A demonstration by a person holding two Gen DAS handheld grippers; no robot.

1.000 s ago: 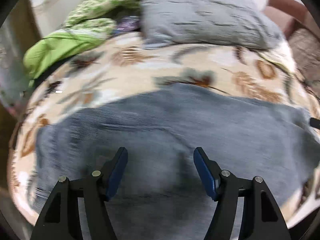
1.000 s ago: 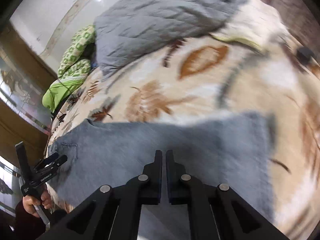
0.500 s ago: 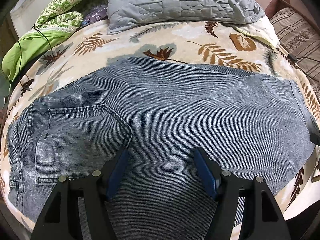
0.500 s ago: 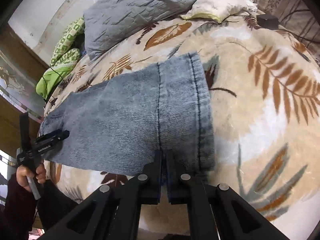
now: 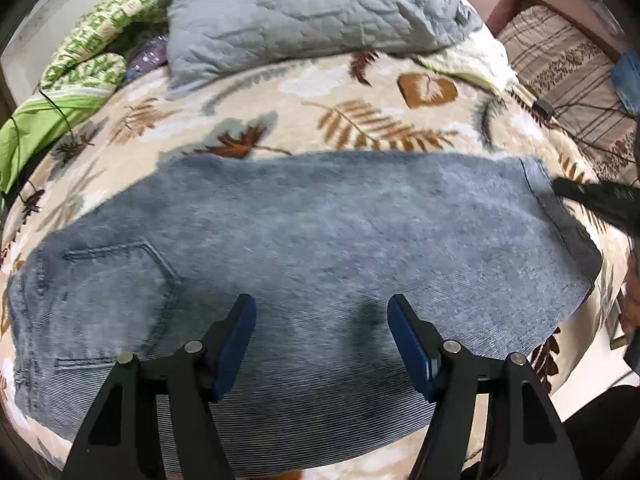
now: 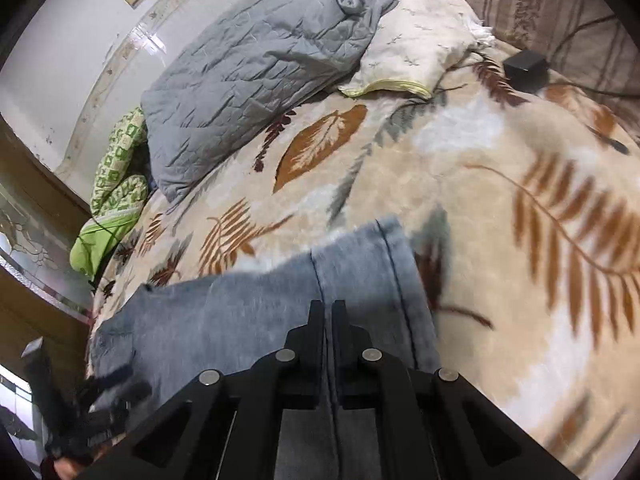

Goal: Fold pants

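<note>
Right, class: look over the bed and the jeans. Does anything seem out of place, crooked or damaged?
Nothing stands out. The jeans lie flat across the leaf-print blanket, folded leg over leg, with no visible tear. The grey quilt is rumpled at the head of the bed, which looks ordinary. Motion blur hides fine detail.

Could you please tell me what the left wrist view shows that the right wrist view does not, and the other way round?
Only the left wrist view shows the back pocket of the jeans and the open left gripper above the denim.

Only the right wrist view shows the small black box near the striped cushion, the wall, and the right gripper with its jaws together at the cuff end; whether it pinches cloth is hidden.

Both show the jeans lying flat on the leaf-print blanket, the grey quilt and the green bedding.
</note>
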